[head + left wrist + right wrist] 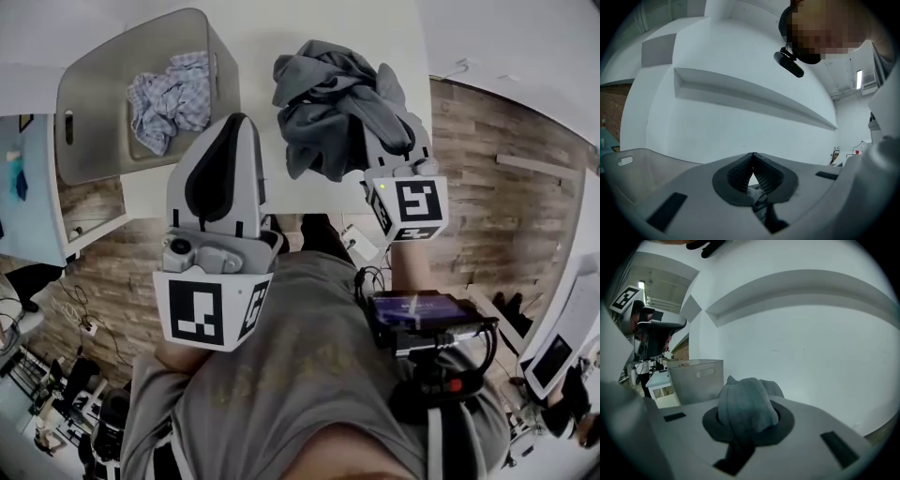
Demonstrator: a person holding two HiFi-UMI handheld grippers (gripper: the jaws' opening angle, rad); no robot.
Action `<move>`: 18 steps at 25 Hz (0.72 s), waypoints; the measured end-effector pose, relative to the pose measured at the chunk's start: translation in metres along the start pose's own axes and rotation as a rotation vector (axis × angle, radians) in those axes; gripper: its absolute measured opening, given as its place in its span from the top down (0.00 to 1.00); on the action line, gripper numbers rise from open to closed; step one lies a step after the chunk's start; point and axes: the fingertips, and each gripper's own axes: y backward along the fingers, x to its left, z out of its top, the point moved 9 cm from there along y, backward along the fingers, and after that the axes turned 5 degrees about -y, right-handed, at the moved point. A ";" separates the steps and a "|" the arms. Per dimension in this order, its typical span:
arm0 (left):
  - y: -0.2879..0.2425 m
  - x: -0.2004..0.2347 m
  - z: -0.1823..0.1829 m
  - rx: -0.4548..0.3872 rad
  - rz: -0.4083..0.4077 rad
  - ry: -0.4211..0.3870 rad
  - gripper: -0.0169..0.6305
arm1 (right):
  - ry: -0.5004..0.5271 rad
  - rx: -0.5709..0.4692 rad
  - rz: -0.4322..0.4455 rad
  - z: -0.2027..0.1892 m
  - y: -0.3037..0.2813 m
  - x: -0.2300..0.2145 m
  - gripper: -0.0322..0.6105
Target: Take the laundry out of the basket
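A grey plastic basket (103,103) stands at the back left of the white table (258,37), with a blue-white checked cloth (173,98) lying in it. To its right, a dark grey garment (328,98) hangs bunched over the table, with my right gripper (380,141) shut on it. In the right gripper view the grey garment (745,411) bulges up between the jaws and hides their tips, and the basket (696,378) shows to the left. My left gripper (239,122) is shut and empty, over the table's near edge between basket and garment; its tips (752,153) meet.
A white wall with a ledge (754,96) stands behind the table. A low white side table (33,202) sits left of the basket. Wood floor (506,187) with cables and equipment surrounds the person, who wears a device (417,314) at the waist.
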 end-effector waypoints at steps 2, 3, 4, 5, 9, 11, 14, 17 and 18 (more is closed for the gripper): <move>0.001 0.005 -0.003 0.015 0.031 -0.005 0.96 | 0.000 0.022 0.013 -0.009 -0.015 -0.002 0.88; 0.002 0.008 -0.004 0.023 0.048 -0.007 0.96 | 0.001 0.036 0.021 -0.013 -0.023 -0.002 0.87; 0.003 0.011 -0.005 0.029 0.065 -0.010 0.96 | 0.003 0.051 0.027 -0.017 -0.031 -0.002 0.87; 0.004 0.014 -0.006 0.035 0.079 -0.012 0.96 | 0.003 0.065 0.031 -0.021 -0.038 -0.001 0.87; 0.008 0.022 -0.007 0.045 0.128 -0.016 0.96 | -0.009 0.098 0.039 -0.030 -0.055 0.000 0.87; 0.010 0.024 -0.007 0.049 0.140 -0.009 0.96 | -0.016 0.109 0.032 -0.032 -0.059 -0.003 0.86; 0.015 0.028 -0.009 0.056 0.149 0.004 0.96 | -0.039 0.129 0.021 -0.031 -0.063 -0.005 0.84; 0.021 0.033 -0.009 0.047 0.156 0.008 0.96 | -0.036 0.168 0.005 -0.029 -0.062 -0.004 0.79; 0.022 0.034 -0.008 0.040 0.156 0.009 0.96 | -0.025 0.184 -0.001 -0.028 -0.061 -0.004 0.76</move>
